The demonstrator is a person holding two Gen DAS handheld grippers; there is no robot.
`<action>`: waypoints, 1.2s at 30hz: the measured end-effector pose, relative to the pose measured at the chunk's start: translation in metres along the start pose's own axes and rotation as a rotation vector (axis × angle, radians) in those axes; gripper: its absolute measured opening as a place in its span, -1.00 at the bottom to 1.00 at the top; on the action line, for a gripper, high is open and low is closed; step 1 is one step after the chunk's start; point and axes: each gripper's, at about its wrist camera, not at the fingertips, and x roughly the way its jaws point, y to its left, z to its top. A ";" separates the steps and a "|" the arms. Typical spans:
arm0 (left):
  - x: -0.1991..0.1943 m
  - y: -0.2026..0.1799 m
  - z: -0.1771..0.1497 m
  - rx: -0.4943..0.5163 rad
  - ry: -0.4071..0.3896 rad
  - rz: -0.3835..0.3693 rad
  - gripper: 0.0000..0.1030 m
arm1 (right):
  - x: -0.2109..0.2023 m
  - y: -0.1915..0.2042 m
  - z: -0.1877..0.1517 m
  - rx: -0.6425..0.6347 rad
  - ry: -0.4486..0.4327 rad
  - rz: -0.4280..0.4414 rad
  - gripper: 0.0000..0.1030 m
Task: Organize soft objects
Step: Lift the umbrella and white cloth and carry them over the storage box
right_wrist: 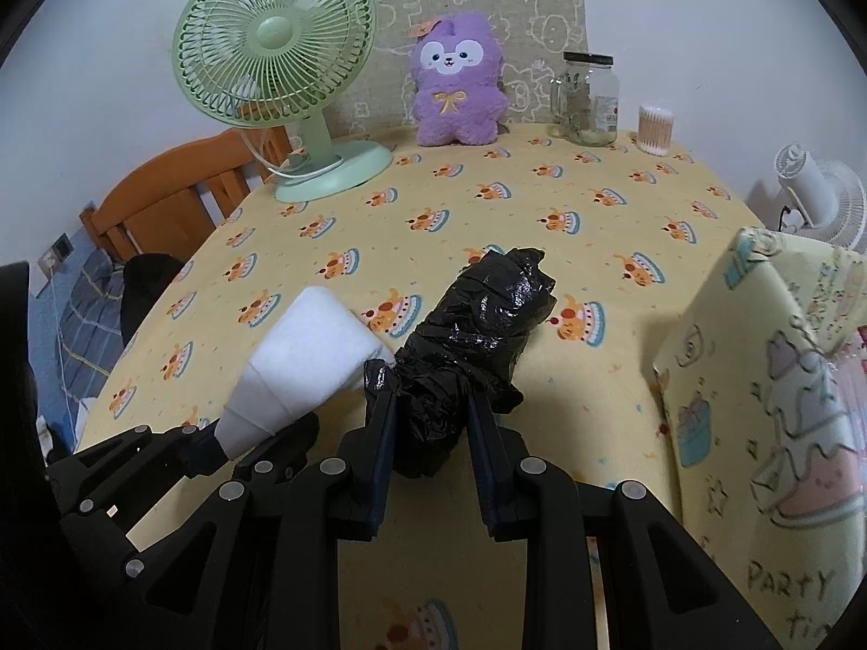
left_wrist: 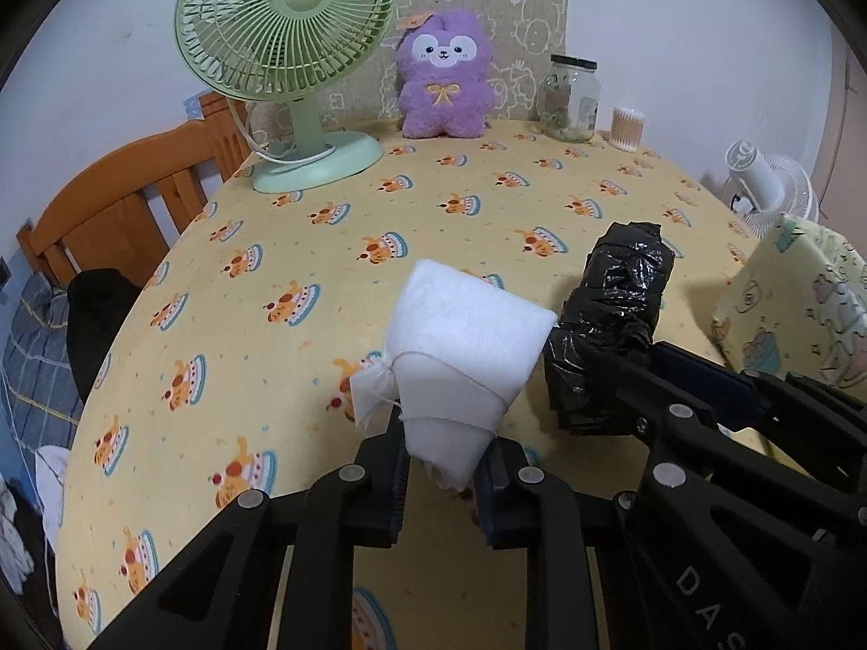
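Right, my left gripper (left_wrist: 444, 466) is clamped narrow on the tail end of a white, padded cloth bundle tied round with thin string (left_wrist: 466, 341); the bundle juts forward and up from the jaws, clear of the yellow tablecloth printed with little cakes (left_wrist: 325, 216). My right gripper (right_wrist: 428, 433), just to the right of the left one, grips a black crinkled plastic-wrapped roll (right_wrist: 471, 336) near its lower end, pads pressed to both sides. The roll points ahead of the jaws, close beside the white bundle. Whether its far end rests on the cloth I cannot tell.

To the right of my right gripper stands a pale yellow bag with cartoon prints (right_wrist: 758, 379). Far ahead, by the wall: a green desk fan (right_wrist: 276, 54) to the left, a purple plush rabbit (right_wrist: 458, 92) at centre, a glass jar with a black lid (right_wrist: 590, 100) and a tub of cotton swabs (right_wrist: 655, 127) to the right.
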 end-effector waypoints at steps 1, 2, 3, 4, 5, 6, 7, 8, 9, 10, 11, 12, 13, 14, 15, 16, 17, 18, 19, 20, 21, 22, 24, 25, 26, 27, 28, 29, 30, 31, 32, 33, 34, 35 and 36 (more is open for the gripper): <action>-0.003 -0.001 -0.001 -0.005 -0.005 -0.002 -0.63 | -0.003 0.000 -0.001 -0.002 -0.003 -0.001 -0.43; -0.006 -0.002 -0.003 -0.007 -0.008 -0.004 -0.63 | -0.006 -0.001 -0.002 -0.003 -0.007 -0.001 -0.43; -0.009 -0.003 -0.004 -0.012 -0.013 -0.005 -0.63 | -0.010 -0.001 -0.003 -0.004 -0.011 -0.001 -0.43; -0.011 -0.004 -0.005 -0.015 -0.016 -0.005 -0.63 | -0.012 -0.001 -0.004 -0.005 -0.013 0.000 -0.43; -0.014 -0.005 -0.006 -0.018 -0.021 -0.006 -0.63 | -0.016 -0.001 -0.005 -0.006 -0.017 0.000 -0.43; -0.017 -0.006 -0.007 -0.022 -0.025 -0.007 -0.63 | -0.019 -0.002 -0.006 -0.007 -0.022 0.000 -0.43; -0.020 -0.007 -0.008 -0.025 -0.029 -0.007 -0.63 | -0.022 -0.002 -0.007 -0.009 -0.026 0.000 -0.43; -0.023 -0.008 -0.009 -0.027 -0.034 -0.008 -0.63 | -0.025 -0.002 -0.007 -0.010 -0.029 0.000 -0.43; -0.026 -0.008 -0.010 -0.030 -0.039 -0.007 -0.63 | -0.028 -0.002 -0.008 -0.011 -0.033 0.001 -0.43; -0.029 -0.009 -0.011 -0.032 -0.044 -0.008 -0.63 | -0.030 -0.003 -0.008 -0.013 -0.037 0.001 -0.43; -0.032 -0.010 -0.011 -0.034 -0.050 -0.008 -0.63 | -0.035 -0.003 -0.009 -0.015 -0.043 0.001 -0.43; -0.035 -0.011 -0.012 -0.034 -0.055 -0.007 -0.63 | -0.038 -0.003 -0.009 -0.017 -0.048 0.002 -0.43; -0.038 -0.011 -0.012 -0.035 -0.061 -0.007 -0.63 | -0.040 -0.003 -0.009 -0.019 -0.052 0.002 -0.43; -0.042 -0.012 -0.012 -0.036 -0.067 -0.006 -0.63 | -0.044 -0.003 -0.010 -0.021 -0.060 0.003 -0.43; -0.045 -0.013 -0.012 -0.035 -0.071 -0.002 -0.63 | -0.046 -0.003 -0.010 -0.023 -0.064 0.004 -0.43; -0.048 -0.013 -0.012 -0.035 -0.074 0.002 -0.63 | -0.050 -0.003 -0.010 -0.023 -0.070 0.007 -0.43; -0.051 -0.014 -0.012 -0.036 -0.076 0.005 -0.63 | -0.053 -0.002 -0.010 -0.022 -0.072 0.009 -0.43; -0.056 -0.014 -0.012 -0.037 -0.082 0.012 -0.63 | -0.057 -0.002 -0.010 -0.022 -0.077 0.015 -0.43; -0.059 -0.014 -0.011 -0.038 -0.087 0.015 -0.63 | -0.059 -0.002 -0.009 -0.023 -0.081 0.018 -0.43; -0.062 -0.014 -0.011 -0.039 -0.091 0.018 -0.63 | -0.064 -0.001 -0.008 -0.024 -0.088 0.023 -0.43; -0.067 -0.014 -0.010 -0.041 -0.099 0.024 -0.63 | -0.066 -0.001 -0.008 -0.026 -0.092 0.026 -0.43; -0.071 -0.014 -0.009 -0.042 -0.105 0.028 -0.63 | -0.071 0.000 -0.006 -0.030 -0.100 0.031 -0.43; -0.078 -0.014 -0.008 -0.046 -0.119 0.035 -0.63 | -0.077 0.001 -0.005 -0.034 -0.112 0.036 -0.43; -0.081 -0.014 -0.007 -0.048 -0.124 0.036 -0.63 | -0.082 0.002 -0.003 -0.037 -0.120 0.040 -0.43; -0.084 -0.014 -0.007 -0.049 -0.130 0.038 -0.63 | -0.084 0.003 -0.003 -0.037 -0.124 0.041 -0.43; -0.088 -0.015 -0.006 -0.051 -0.138 0.041 -0.63 | -0.088 0.003 -0.002 -0.038 -0.131 0.043 -0.43; -0.091 -0.015 -0.006 -0.052 -0.143 0.042 -0.63 | -0.091 0.003 -0.001 -0.041 -0.136 0.045 -0.43; -0.095 -0.016 -0.005 -0.054 -0.149 0.042 -0.63 | -0.095 0.003 0.000 -0.043 -0.142 0.046 -0.43; -0.097 -0.016 -0.004 -0.054 -0.152 0.043 -0.63 | -0.098 0.004 0.000 -0.045 -0.147 0.046 -0.43; -0.100 -0.017 -0.004 -0.055 -0.158 0.044 -0.63 | -0.101 0.004 0.001 -0.048 -0.152 0.047 -0.43; -0.103 -0.017 -0.003 -0.058 -0.163 0.046 -0.63 | -0.104 0.004 0.002 -0.050 -0.158 0.047 -0.43; -0.106 -0.018 -0.003 -0.061 -0.167 0.047 -0.63 | -0.108 0.004 0.004 -0.052 -0.163 0.049 -0.43; -0.108 -0.018 -0.002 -0.064 -0.172 0.047 -0.63 | -0.110 0.005 0.004 -0.054 -0.166 0.049 -0.43; -0.109 -0.019 -0.002 -0.065 -0.174 0.048 -0.63 | -0.113 0.004 0.005 -0.056 -0.170 0.050 -0.43; -0.111 -0.019 -0.001 -0.067 -0.177 0.049 -0.63 | -0.115 0.004 0.006 -0.058 -0.172 0.050 -0.43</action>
